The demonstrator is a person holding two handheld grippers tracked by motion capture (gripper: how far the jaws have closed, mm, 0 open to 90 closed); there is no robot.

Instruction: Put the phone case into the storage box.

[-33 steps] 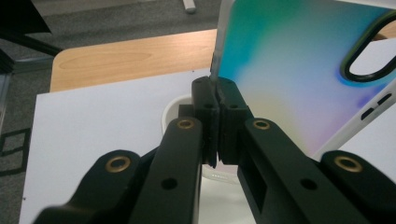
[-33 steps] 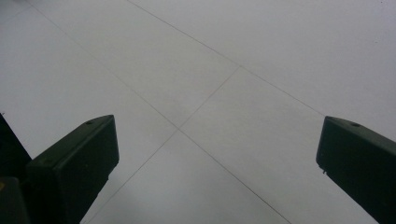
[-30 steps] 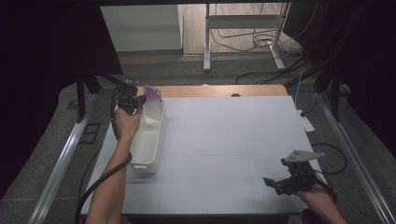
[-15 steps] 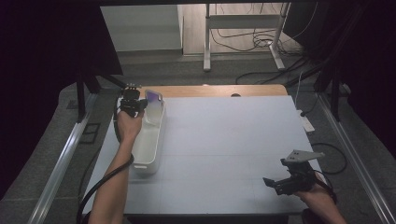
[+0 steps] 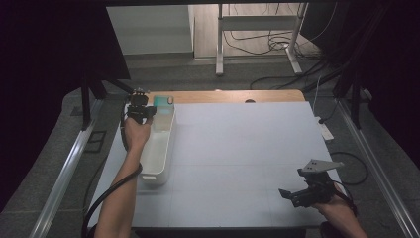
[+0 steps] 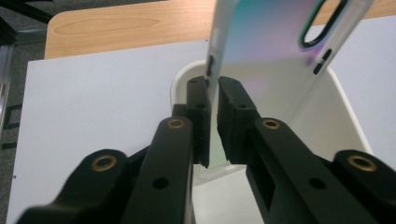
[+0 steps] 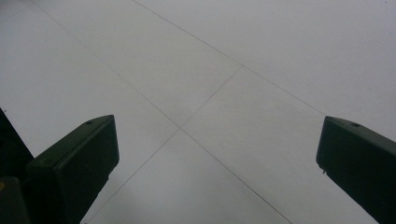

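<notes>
Left gripper (image 6: 212, 100) closed on the lower edge of a phone case (image 6: 275, 37), jaws pinching the thin wall, probably to keep it upright for lifting out or setting in. Case held over the far end of a white tub (image 5: 157, 144), near the tabletop's (image 5: 247, 148) far left corner. Smooth, glossy case, teal fading to violet (with a rounded camera cutout). Matte plastic tub, rounded corners. Right gripper (image 5: 308, 191) wide open, empty, resting near the near right corner.

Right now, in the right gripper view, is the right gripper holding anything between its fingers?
No: the right gripper has its black fingers spread wide apart, with bare white table surface between them.
</notes>
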